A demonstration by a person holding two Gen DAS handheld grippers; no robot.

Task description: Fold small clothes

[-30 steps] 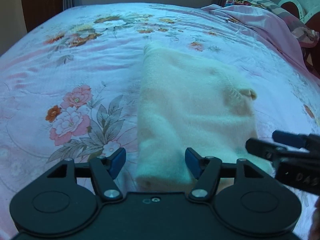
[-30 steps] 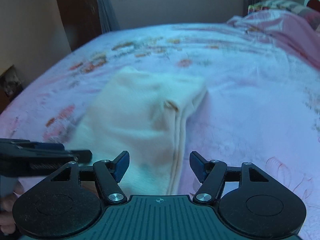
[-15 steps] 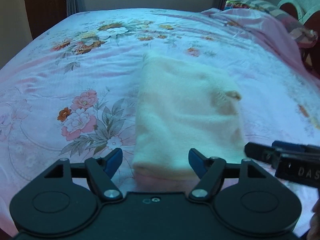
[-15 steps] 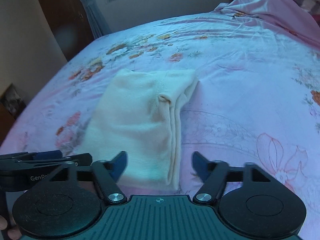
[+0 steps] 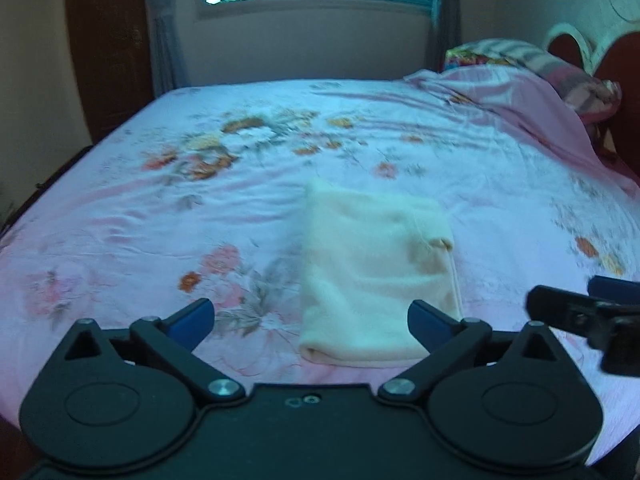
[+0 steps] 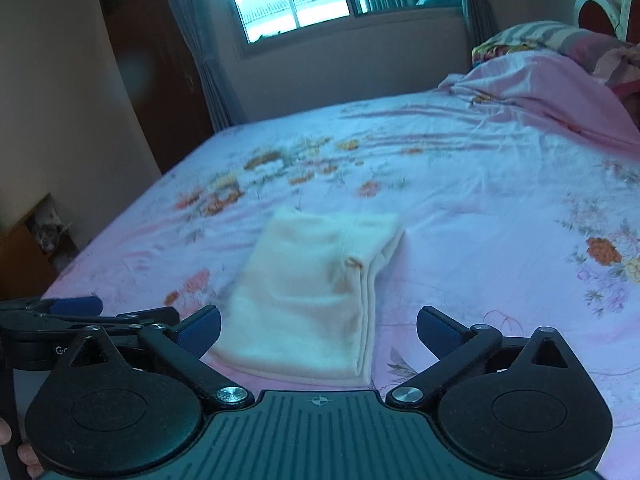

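Fleecy matt cloth garment; smooth floral bedsheet.

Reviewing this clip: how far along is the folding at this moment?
Done: the cream garment lies folded in a neat rectangle on the floral bedsheet. In hand: nothing; the left gripper and right gripper are both open, clear of the cloth. Left: no other unfolded small clothes show; perhaps only putting it away.

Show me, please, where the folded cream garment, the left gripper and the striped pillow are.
folded cream garment (image 5: pixel 372 264), left wrist view, middle of top layer.
left gripper (image 5: pixel 310 318), left wrist view, midway between fingertips.
striped pillow (image 6: pixel 548 36), right wrist view, its top.
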